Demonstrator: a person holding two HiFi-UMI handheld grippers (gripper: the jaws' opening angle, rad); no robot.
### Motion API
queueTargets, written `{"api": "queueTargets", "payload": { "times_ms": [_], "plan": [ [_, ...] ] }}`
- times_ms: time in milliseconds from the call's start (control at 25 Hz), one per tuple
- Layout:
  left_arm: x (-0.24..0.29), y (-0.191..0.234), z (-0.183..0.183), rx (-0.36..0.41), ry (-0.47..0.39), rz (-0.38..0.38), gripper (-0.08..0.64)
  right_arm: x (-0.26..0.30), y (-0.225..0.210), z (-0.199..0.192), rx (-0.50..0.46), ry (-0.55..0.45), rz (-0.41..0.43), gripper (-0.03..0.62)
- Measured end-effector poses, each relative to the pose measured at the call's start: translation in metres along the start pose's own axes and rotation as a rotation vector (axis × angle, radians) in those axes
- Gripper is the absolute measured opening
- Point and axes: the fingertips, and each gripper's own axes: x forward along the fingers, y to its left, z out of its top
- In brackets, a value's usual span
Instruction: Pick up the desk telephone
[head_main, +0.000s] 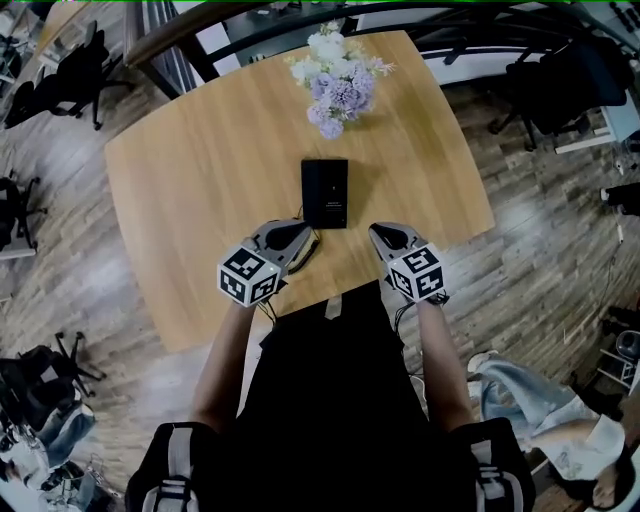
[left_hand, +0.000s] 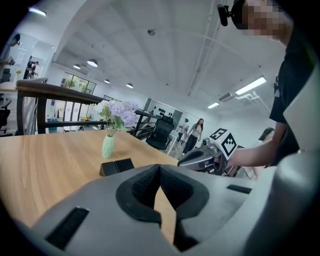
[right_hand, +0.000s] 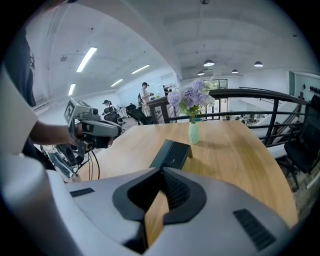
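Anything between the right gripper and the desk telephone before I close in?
No, only bare table lies between the right gripper and the desk telephone; the head view and right gripper view both show it.

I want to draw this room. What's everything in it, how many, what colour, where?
Desk telephone: one, black, middle of the table.
Vase of flowers: one, green vase, lilac and white blooms, table's far end.
Table: one, light wood, room's middle.
Office chairs: several, black, around the room's edges.
Cloth heap: one, pale blue, floor at right.
Left gripper: one, grey, fingers shut, empty, near the telephone's left.
Right gripper: one, grey, fingers shut, empty, near its right.
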Motion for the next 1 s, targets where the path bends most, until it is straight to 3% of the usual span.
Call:
{"api": "queueTargets", "payload": {
  "times_ms": [480, 680, 1000],
  "plan": [
    [0.03, 0.047, -0.032, -0.106, 0.079, 0.076, 0.021, 0.047, -0.012, -0.003, 0.007, 0.049, 0.096, 0.028],
    [0.037, 0.059, -0.042, -0.109, 0.102, 0.095, 0.021, 0.061, -0.018, -0.011, 0.02, 0.069, 0.124, 0.028],
    [0.052, 0.062, -0.057, -0.12, 0.128, 0.02, 0.021, 0.079, -0.027, -0.019, 0.045, 0.074, 0.154, 0.028]
  ]
}}
